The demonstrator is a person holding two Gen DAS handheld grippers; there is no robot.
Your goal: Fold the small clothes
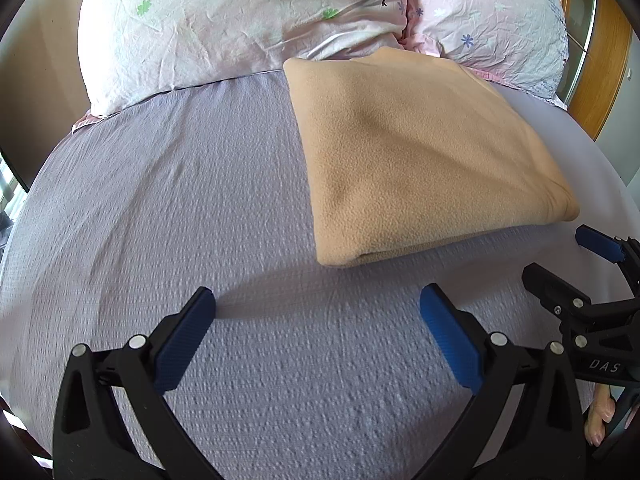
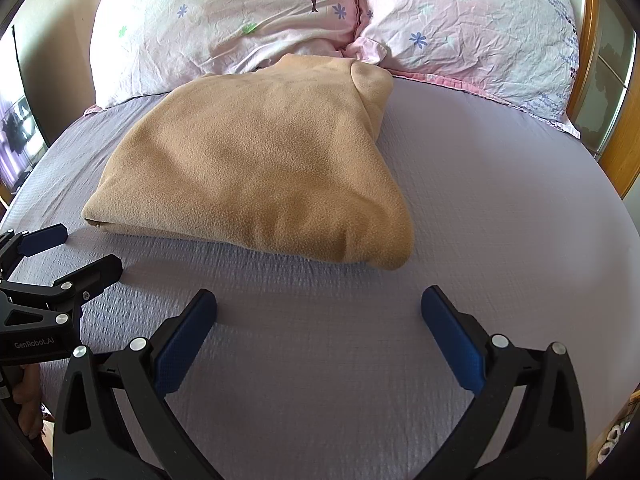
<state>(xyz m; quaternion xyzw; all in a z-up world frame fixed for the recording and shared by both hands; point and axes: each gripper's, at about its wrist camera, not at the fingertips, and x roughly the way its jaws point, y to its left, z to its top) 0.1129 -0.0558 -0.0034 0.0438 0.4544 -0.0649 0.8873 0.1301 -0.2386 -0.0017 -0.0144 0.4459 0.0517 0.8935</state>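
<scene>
A tan fleece garment [image 1: 420, 156] lies folded in a thick rectangle on the lilac bedsheet [image 1: 200, 200], its far edge against the pillows. It also shows in the right wrist view [image 2: 256, 172]. My left gripper [image 1: 318, 300] is open and empty, above the sheet in front of the garment's near left corner. My right gripper [image 2: 319, 300] is open and empty, in front of the garment's near right corner. Each gripper shows at the edge of the other's view, the right one [image 1: 568, 256] and the left one [image 2: 76, 248], both with jaws apart.
Two pink floral pillows [image 2: 224, 28] [image 2: 472, 28] lie along the head of the bed. A wooden frame [image 2: 600, 80] stands at the right. The sheet [image 2: 500, 200] stretches bare right of the garment and left of it in the left wrist view.
</scene>
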